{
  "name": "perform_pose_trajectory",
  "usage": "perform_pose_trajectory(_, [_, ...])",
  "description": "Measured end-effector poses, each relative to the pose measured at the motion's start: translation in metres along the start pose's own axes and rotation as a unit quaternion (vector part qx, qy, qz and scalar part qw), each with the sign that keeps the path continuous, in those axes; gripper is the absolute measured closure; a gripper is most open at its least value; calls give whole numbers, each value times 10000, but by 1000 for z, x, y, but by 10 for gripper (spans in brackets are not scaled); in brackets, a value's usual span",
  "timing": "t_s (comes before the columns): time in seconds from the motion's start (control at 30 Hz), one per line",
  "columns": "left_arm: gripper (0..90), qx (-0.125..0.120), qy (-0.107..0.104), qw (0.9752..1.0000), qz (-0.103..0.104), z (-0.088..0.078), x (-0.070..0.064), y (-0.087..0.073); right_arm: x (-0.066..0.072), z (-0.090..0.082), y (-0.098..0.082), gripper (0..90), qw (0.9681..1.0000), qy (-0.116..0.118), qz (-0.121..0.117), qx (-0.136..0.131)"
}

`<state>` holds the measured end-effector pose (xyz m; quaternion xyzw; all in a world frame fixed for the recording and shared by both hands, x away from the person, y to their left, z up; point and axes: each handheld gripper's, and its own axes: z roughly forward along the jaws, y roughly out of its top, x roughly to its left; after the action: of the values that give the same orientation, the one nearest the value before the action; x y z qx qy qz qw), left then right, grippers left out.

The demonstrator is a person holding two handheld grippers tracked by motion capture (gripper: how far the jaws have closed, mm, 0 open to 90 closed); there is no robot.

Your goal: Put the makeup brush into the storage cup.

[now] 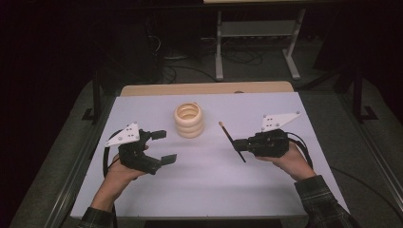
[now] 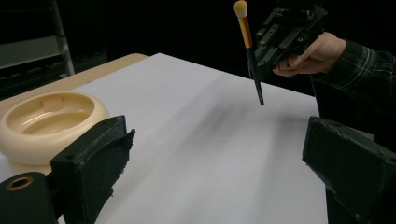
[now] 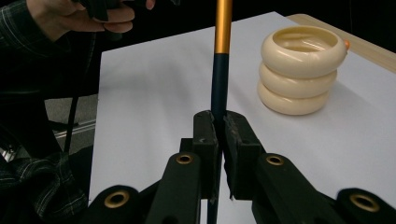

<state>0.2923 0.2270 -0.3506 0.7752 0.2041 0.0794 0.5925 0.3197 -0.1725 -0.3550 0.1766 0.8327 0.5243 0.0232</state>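
Step in hand: judged to be carrying the brush (image 1: 232,141) to the stacked cream container (image 1: 188,120), most likely to stand it in the open top.
Right gripper (image 1: 242,144): jaws closed on the brush's dark handle, low on its length; grip looks firm and centred in the right gripper view.
Brush: clear of the worktop (image 1: 209,185), tilted, pale bristle tip pointing up and away from the person, dark tail pointing down toward the surface. It sits to the right of the container, near but apart.
Left gripper (image 1: 161,146): jaws wide apart, nothing between them, hovering just left and in front of the container.
Container: three ring-shaped tiers, upright, mouth open, near the far middle of the worktop.
Method advice: lift the tail above the rim before moving across; bring the brush nearer upright so the tail enters first; release only once it bears on the inside.
Support advice: the left gripper is well placed to steady the stack's side if it looks light; that is a judgement.
Risk: a sideways knock on the top tier could shift or topple the stack.
Edges: the container stands well in from all edges; a wooden strip (image 1: 204,88) runs along the far side.
Open room: bare surface between the hands and toward the near edge gives ample room for approach.
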Motion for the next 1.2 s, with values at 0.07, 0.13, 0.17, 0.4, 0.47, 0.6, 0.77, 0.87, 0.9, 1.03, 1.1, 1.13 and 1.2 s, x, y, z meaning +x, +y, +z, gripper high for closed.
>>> perform_pose_trajectory(0.07, [69,19,-22,10000,30,3,-1,2,1,1,1,829,10000,27,-20,-19])
perform_pose_trajectory(0.13, [69,13,-51,10000,47,5,-2,4,2,1,2,829,10000,56,-15,-59])
perform_pose_trajectory(0.17, [69,8,-70,10000,61,6,-2,5,2,2,2,829,9999,68,-22,-76])
perform_pose_trajectory(0.4, [72,-43,-171,9998,44,15,-3,9,4,4,4,829,9998,127,-60,-146])
perform_pose_trajectory(0.47, [72,-38,-200,9998,58,17,-3,11,5,4,5,829,9997,146,-84,-189])
perform_pose_trajectory(0.6, [72,-64,-264,9996,86,22,-4,14,6,6,7,829,9995,165,-103,-240])
perform_pose_trajectory(0.77, [72,-81,-334,9993,121,29,-5,18,7,8,8,829,9994,207,-110,-273])
perform_pose_trajectory(0.87, [72,-98,-375,9991,144,34,-5,21,8,10,10,828,9992,237,-124,-310])
perform_pose_trajectory(0.9, [72,-98,-375,9991,144,34,-5,21,9,10,10,829,9991,247,-128,-315])
perform_pose_trajectory(1.03, [73,-92,-485,9986,183,44,-7,24,10,12,12,829,9989,280,-168,-333])
perform_pose_trajectory(1.1, [72,-100,-502,9985,174,46,-7,24,11,12,13,828,9989,283,-169,-342])
perform_pose_trajectory(1.13, [72,-102,-538,9983,208,49,-8,26,11,13,13,828,9987,298,-177,-374])
perform_pose_trajectory(1.2, [72,-102,-568,9981,230,52,-8,28,11,14,14,829,9986,308,-197,-389])
